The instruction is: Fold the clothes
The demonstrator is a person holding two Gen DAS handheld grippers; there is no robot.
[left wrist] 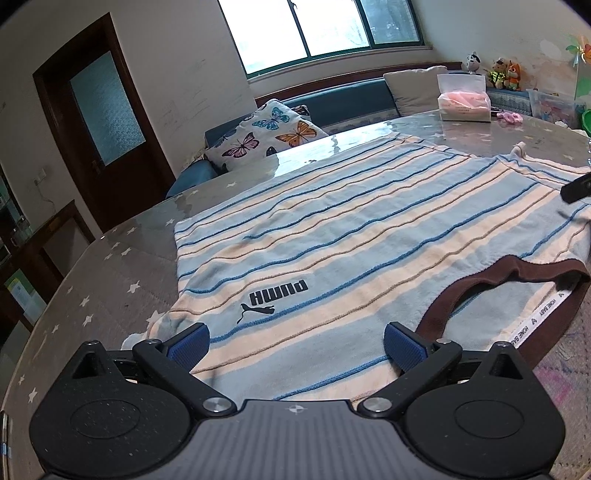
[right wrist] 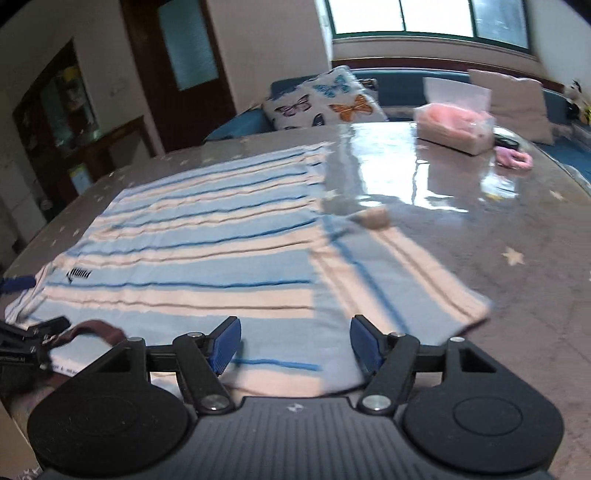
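A: Where is the shirt [left wrist: 332, 236], and which way does it run?

B: It lies flat on the table [left wrist: 96, 280], front up. The brown collar [left wrist: 491, 280] is at the near edge, toward the two tools, and the hem is at the far side, toward the window [left wrist: 317, 29]. So its long axis runs from the near edge away across the table.

A: And the sleeves?

B: In the right wrist view one sleeve [right wrist: 399, 273] spreads out to the right on the bare tabletop, angled away from the body, with its cuff end lying near the middle of the table. The other sleeve is bunched at the near left corner in the left wrist view.

A: How does it look?

B: Pale blue and cream bands crossed by thin dark blue and tan lines, all running across the body. There is a black printed logo [left wrist: 273, 299] on the chest that reads upside down from here. A white label strip shows inside the collar. The cloth has a few shallow creases.

A: The tools?

B: The left gripper [left wrist: 295, 343] has its jaws wide apart over the near shoulder, beside the collar, gripping nothing. The right gripper [right wrist: 295, 343] also stands apart, over the near edge of the cloth where the sleeve joins; its pads do not press on anything. That view is blurred.
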